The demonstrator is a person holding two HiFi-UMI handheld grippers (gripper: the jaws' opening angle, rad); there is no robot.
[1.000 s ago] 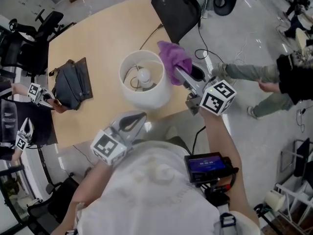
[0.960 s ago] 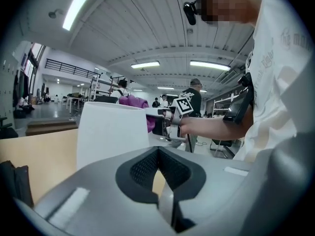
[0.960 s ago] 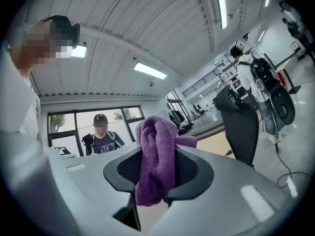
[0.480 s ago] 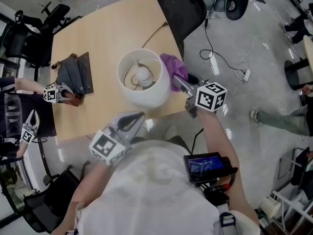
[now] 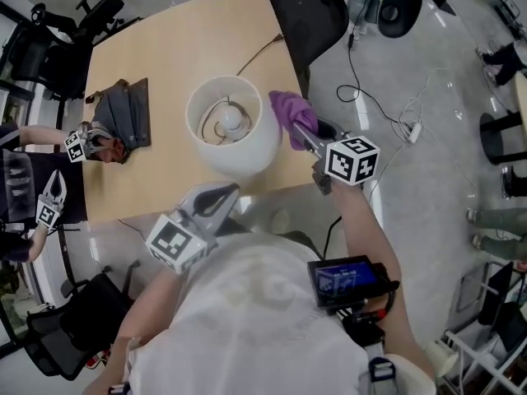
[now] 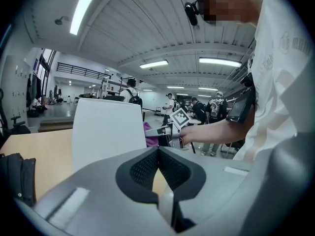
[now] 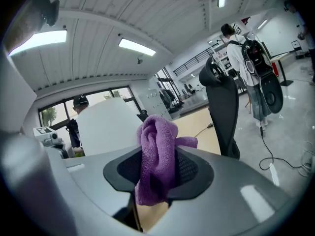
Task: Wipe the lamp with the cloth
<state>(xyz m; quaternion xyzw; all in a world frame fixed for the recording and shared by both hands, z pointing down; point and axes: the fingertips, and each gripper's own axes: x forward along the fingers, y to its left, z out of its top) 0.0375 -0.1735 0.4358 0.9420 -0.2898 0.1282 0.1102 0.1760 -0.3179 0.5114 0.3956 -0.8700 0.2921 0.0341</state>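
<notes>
Moved: since a second ago my right gripper (image 5: 298, 132) has sunk from the rim down the right side of the white drum-shaded lamp (image 5: 239, 151).
Right gripper: clamped on the purple fleecy cloth (image 7: 156, 146), which bulges out above the jaws.
Cloth: at the lamp's right wall just below the rim, seemingly touching it.
Left gripper (image 6: 157, 150): jaws together, nothing between them, near the lamp's near side, apart from it.
Lamp: upright on the light wooden bench (image 5: 173, 48), close to its near edge, bulb (image 5: 230, 119) showing inside.
</notes>
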